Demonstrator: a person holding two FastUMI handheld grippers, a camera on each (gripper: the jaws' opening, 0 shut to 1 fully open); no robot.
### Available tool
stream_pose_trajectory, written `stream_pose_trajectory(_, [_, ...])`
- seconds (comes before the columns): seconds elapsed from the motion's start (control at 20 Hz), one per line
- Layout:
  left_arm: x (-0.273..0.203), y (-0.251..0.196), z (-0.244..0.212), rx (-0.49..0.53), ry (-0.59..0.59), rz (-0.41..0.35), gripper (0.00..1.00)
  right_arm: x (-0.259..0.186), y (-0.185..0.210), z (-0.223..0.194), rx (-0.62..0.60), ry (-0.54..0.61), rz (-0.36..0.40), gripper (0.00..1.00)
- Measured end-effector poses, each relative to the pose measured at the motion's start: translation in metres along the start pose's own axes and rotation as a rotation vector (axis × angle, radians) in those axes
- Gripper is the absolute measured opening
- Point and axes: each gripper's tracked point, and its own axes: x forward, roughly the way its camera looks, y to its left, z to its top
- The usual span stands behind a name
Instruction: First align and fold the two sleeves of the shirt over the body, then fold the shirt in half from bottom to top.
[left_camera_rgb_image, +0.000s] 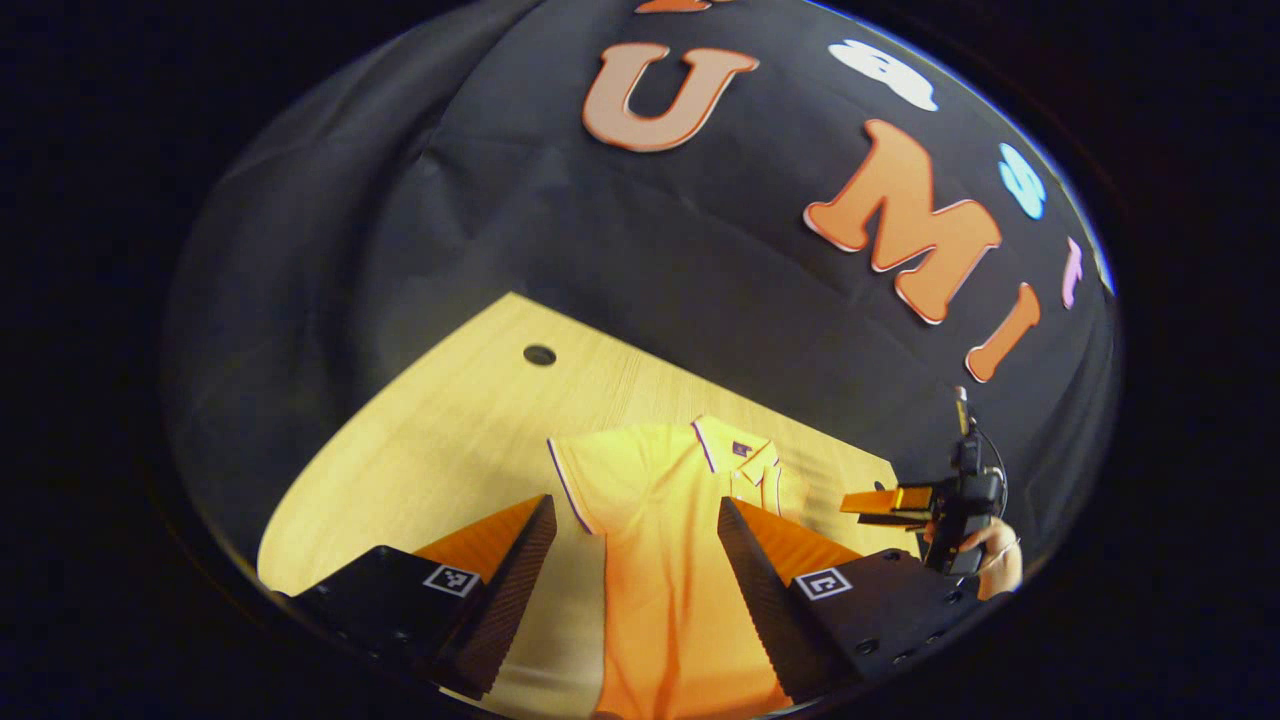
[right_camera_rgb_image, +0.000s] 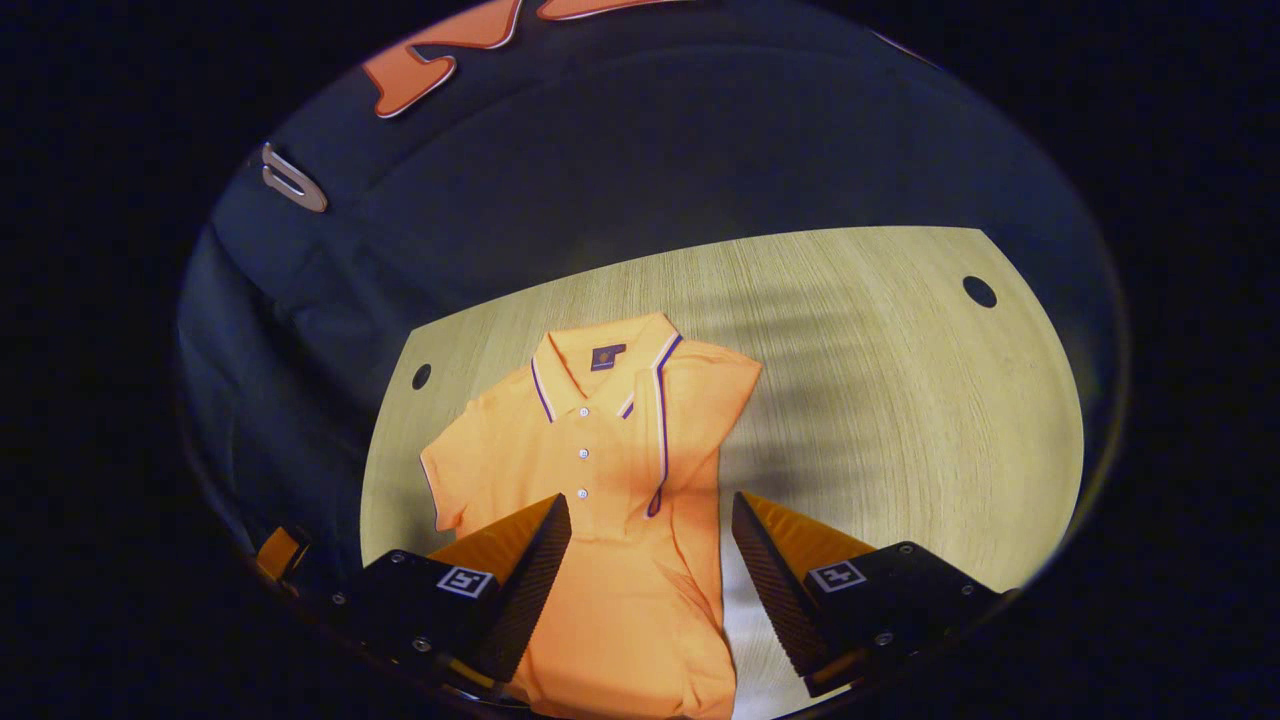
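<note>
An orange polo shirt (right_camera_rgb_image: 610, 470) with purple-trimmed collar lies face up on the wooden table (right_camera_rgb_image: 900, 400), collar toward the booth wall. One sleeve (right_camera_rgb_image: 690, 420) is folded over the body, its trimmed cuff running beside the button placket. The other sleeve (right_camera_rgb_image: 450, 480) lies spread out flat; it is the sleeve (left_camera_rgb_image: 585, 480) with the trimmed cuff in the left gripper view. My right gripper (right_camera_rgb_image: 650, 500) hovers open over the shirt's lower body, holding nothing. My left gripper (left_camera_rgb_image: 635, 505) is open too, above the shirt (left_camera_rgb_image: 670, 560). The right gripper (left_camera_rgb_image: 880, 503) appears beyond the shirt's far side, held by a hand (left_camera_rgb_image: 995, 560).
Bare wood stretches beside the folded sleeve's side of the shirt. Round cable holes (right_camera_rgb_image: 980, 291) (right_camera_rgb_image: 421, 376) (left_camera_rgb_image: 540, 354) mark the tabletop's back corners. Black cloth closes the booth behind and beside the table.
</note>
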Motion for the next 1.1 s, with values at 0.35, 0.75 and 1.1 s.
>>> stream_pose_trajectory(0.35, [0.084,-0.004,-0.003,-0.106,0.209,0.051,0.98,-0.030,-0.035,-0.028,0.050,0.015,0.043,0.99])
stream_pose_trajectory(0.75, [0.172,0.036,-0.024,-0.167,0.409,0.234,0.98,-0.050,-0.063,-0.049,0.121,0.035,0.096,0.99])
stream_pose_trajectory(1.1, [0.204,0.069,-0.040,-0.152,0.468,0.384,0.98,-0.052,-0.094,-0.058,0.185,0.051,0.109,0.99])
